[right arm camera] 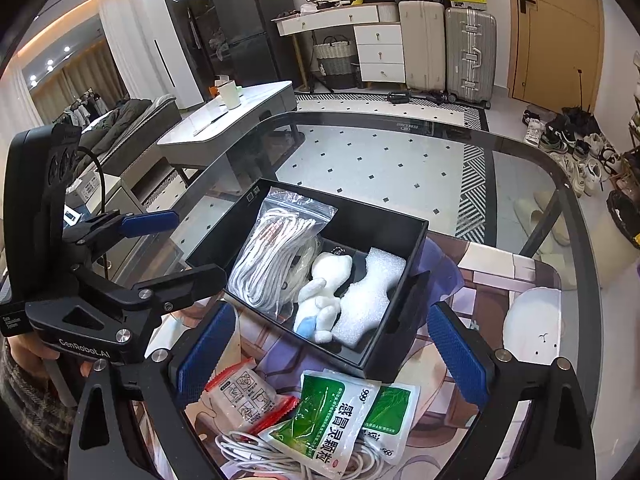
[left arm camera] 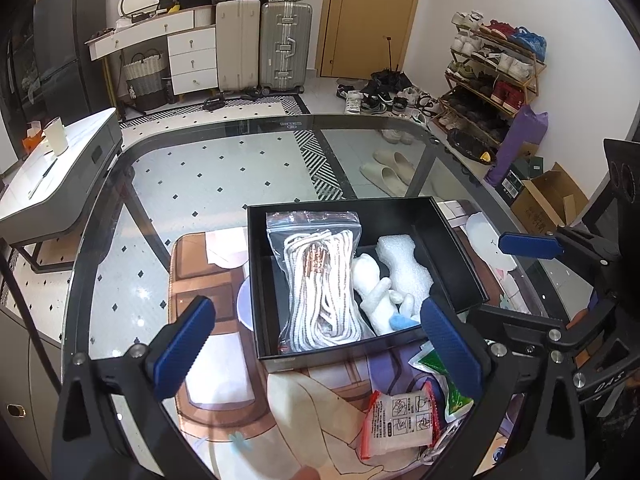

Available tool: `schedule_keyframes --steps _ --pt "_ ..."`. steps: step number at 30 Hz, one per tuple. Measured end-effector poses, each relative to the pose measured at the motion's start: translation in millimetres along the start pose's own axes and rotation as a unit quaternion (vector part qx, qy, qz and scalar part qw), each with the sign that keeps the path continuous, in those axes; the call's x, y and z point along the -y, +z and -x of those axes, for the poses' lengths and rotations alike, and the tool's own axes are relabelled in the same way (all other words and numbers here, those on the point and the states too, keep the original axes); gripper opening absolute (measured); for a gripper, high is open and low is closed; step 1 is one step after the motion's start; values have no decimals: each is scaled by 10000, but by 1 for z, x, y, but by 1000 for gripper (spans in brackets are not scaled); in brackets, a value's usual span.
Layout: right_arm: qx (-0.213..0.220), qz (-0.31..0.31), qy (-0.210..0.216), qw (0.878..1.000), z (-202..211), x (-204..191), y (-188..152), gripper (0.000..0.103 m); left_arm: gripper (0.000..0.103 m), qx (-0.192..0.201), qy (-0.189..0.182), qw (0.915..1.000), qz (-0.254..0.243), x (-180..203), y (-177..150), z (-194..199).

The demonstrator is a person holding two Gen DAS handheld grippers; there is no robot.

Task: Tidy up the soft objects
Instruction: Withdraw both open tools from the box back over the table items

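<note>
Soft things gathered in a black box on a glass surface

A rigid, matte black box point(left arm camera: 452, 264) is set on a printed mat point(left arm camera: 208, 276) near the front edge of the rounded glass surface point(left arm camera: 240, 148). Inside it are seen a clear zip bag of coiled white cord point(left arm camera: 320, 276) along its left wall, a fuzzy white plush toy point(right arm camera: 324, 292) in the middle and a pebbled white foam piece point(right arm camera: 372, 296) by the right wall. Glossy green sachets point(right arm camera: 332, 412) and a red-edged packet point(right arm camera: 244, 396) are left outside, at the front edge. Both the left tongs point(left arm camera: 316, 344) and the right tongs point(right arm camera: 332, 356) are held open, tilted downward, nothing gripped.
</note>
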State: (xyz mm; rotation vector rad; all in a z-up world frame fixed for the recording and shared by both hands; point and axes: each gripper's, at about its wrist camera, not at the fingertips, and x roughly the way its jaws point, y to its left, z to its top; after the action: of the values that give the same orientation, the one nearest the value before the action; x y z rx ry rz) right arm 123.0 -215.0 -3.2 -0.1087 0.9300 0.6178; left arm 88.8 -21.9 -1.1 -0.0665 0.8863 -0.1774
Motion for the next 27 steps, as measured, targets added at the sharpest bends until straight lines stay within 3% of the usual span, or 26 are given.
schedule_keyframes --steps 27 --pt "-330 28 75 9994 3 -3 -37 98 103 -369 -179 9988 -265 22 -28 -7"
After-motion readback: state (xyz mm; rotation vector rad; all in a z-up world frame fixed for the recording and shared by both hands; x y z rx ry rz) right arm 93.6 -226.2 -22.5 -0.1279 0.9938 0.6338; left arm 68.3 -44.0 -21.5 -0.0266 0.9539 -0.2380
